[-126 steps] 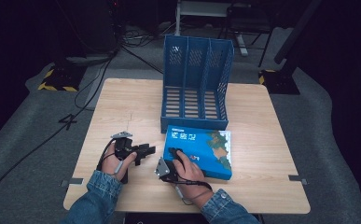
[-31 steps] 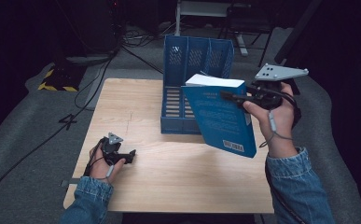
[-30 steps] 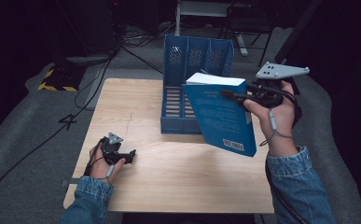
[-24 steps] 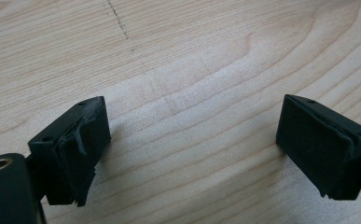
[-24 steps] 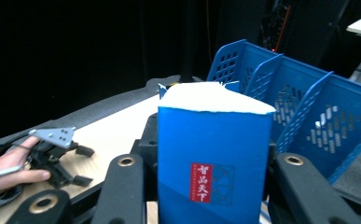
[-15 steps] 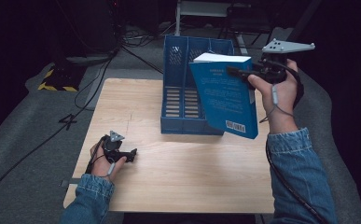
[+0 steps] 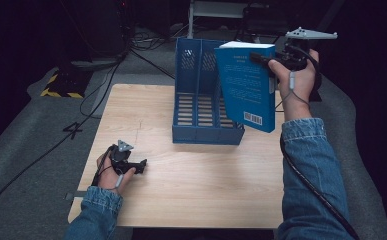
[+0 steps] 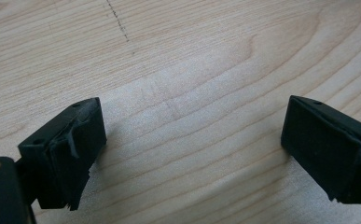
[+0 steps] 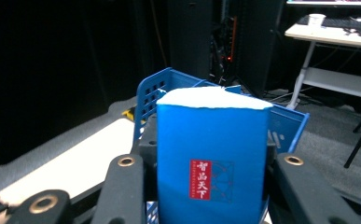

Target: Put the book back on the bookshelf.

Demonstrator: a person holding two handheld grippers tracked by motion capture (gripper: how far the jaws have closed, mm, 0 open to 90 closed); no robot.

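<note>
While the left gripper (image 7: 140, 165) rests low on the near left part of the bench (image 7: 201, 185), its fingers (image 8: 64, 151) stand spread wide with only bare wood between them, having just opened a little further. The right gripper (image 7: 261, 57) is raised above the far right side, pinching a blue book (image 7: 246, 85) by its spine. In the right gripper view the fingers (image 9: 122, 186) press against both covers of the book (image 9: 211, 158), whose white page edges face up and whose spine bears a small red label (image 9: 200, 180). From above, the book hangs upright and slightly tilted, back cover and barcode facing the near side, in the air in front of the right end of a blue file rack (image 7: 196, 100). The rack stands upright on the far middle of the bench, its slotted compartments open toward the top. A cable (image 7: 311, 185) trails from the right gripper down along a denim sleeve (image 7: 306, 165).
</note>
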